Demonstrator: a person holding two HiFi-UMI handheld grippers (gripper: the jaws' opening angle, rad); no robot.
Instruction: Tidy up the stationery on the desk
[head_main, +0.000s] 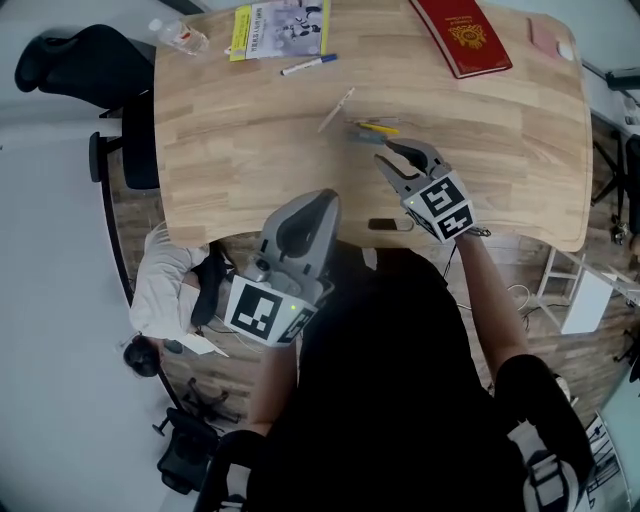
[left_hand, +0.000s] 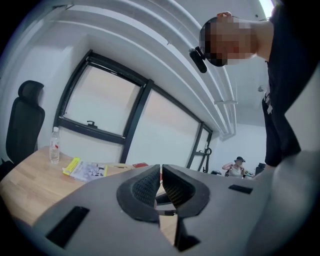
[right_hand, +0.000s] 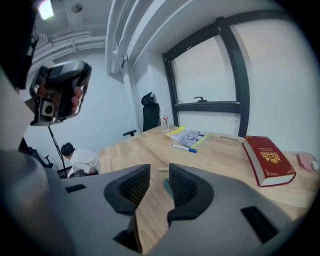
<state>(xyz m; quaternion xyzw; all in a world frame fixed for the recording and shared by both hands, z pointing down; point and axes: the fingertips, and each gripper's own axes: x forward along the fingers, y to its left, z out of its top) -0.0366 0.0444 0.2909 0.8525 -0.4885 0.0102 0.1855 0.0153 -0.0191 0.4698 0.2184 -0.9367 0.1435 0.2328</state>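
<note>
Right claw (head_main: 385, 152) just short of pens (head_main: 376, 128)

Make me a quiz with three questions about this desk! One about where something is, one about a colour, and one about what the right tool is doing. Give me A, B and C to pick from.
1. Where is the red book?
A) on the floor
B) on the desk, at its far right part
C) under a chair

2. What colour is the cap of the marker pen?
A) green
B) red
C) blue

3. What is the right tool doing?
A) open, holding nothing
B) shut on the book
C) shut on a bottle

Answers:
1 B, since the head view shows the book lying flat on the wood near the far edge, to the right.
2 C, since one end of the white pen is blue.
3 A, since its jaws stand apart and grip nothing.
</note>
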